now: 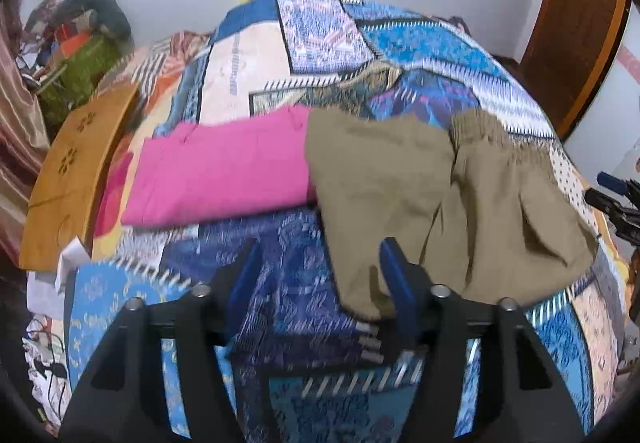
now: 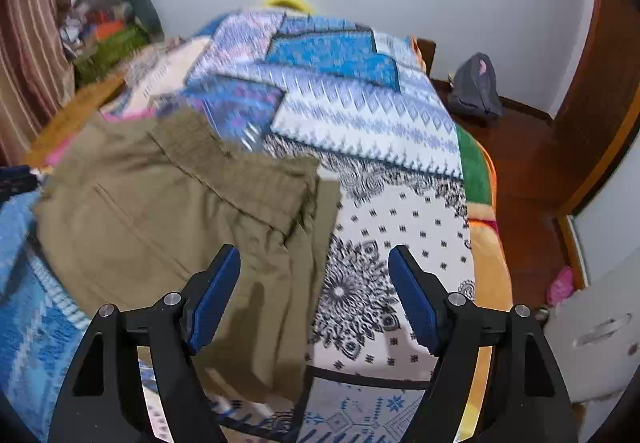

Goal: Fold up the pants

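Olive pants (image 1: pixel 440 203) folded on bed (image 2: pixel 400 171) beside pink garment (image 1: pixel 224 171); left gripper (image 1: pixel 320 275), right gripper (image 2: pixel 314 283) jaws wide apart, holding nothing.

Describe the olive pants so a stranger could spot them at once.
Start at the bed under its blue patchwork cover. Two garments lie side by side near its front edge: a folded pink one and the olive pants. The pants are the drab khaki piece with a gathered elastic waistband, lying loosely doubled over.
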### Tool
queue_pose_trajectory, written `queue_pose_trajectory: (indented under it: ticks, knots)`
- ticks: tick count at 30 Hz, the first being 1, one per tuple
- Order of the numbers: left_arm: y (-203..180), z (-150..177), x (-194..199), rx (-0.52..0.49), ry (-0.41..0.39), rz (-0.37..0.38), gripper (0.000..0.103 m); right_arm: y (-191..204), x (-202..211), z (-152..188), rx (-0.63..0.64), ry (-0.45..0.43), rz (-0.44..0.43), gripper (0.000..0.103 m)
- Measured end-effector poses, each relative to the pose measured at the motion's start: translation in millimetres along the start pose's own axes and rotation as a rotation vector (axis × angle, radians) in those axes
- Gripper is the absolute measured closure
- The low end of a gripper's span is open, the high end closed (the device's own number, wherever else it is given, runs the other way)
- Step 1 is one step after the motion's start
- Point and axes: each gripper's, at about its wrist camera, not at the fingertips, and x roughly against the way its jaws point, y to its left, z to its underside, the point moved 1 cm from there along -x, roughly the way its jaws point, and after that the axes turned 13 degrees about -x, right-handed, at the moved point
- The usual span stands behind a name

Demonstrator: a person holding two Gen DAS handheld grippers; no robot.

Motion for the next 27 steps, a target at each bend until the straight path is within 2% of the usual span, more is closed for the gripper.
queue_pose_trajectory:
  ticks: [2, 11, 17, 19, 21, 22, 25, 26, 27]
  knots:
    - [0, -8, -6, -0.002, -0.007, -0.008, 0.026, -1, -5, -2, -0.027, 0.026, -0.038, 0.019]
    - [-6, -20, -54, -0.013, 0.045, 0.067, 0.026, -4, -61, 6, -0.090, 0.203, -0.024, 0.019]
    - [-18, -18, -75, -0.050, 0.081, 0.109, 0.026, -16, -85, 7, -0.155, 0.293, -0.112, 0.019]
    - [-19, -18, -78, -0.044, 0.076, 0.118, 0.032, -14, -84, 7, -0.128, 0.293, -0.127, 0.020]
    - [-22, -19, -80, -0.042, 0.074, 0.144, 0.044, -11, -83, 7, -0.112, 0.304, -0.166, 0.031]
    - [-24, -20, -79, -0.047, 0.071, 0.141, 0.046, -9, -83, 6, -0.111, 0.310, -0.183, 0.040]
    - [-30, -23, -78, -0.075, 0.061, 0.125, 0.056, -4, -85, 2, -0.095, 0.318, -0.194, 0.049]
    - [-31, -23, -77, -0.081, 0.061, 0.117, 0.063, -3, -86, 2, -0.096, 0.316, -0.194, 0.052]
    - [-31, -24, -75, -0.086, 0.061, 0.109, 0.074, -2, -86, 2, -0.094, 0.312, -0.191, 0.055]
